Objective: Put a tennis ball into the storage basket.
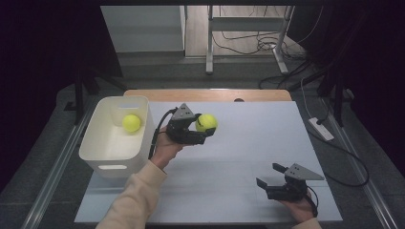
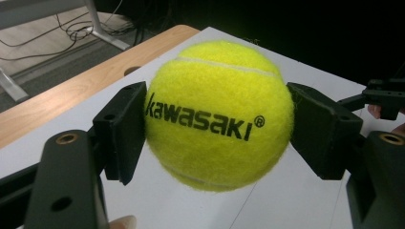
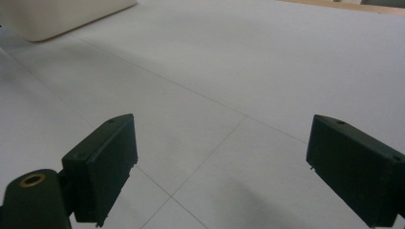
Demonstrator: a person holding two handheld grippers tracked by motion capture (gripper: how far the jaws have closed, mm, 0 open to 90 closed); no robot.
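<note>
Tennis ball over white table; dim room, cabled floor

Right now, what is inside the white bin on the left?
One yellow tennis ball lies inside the white bin, near its far end. The near wall hides part of the floor of the bin, so anything there cannot be seen.

Dim room w/ black surroundings left & right in the high view; light falls from above onto the white desk, which stays evenly lit, no glare. Soft shadows near the bin & hands. Left gripper view: tennis ball sharp, bright; far floor soft. Right gripper view: near jaws slightly blurred, desk greyish, faint shadow bands.
</note>
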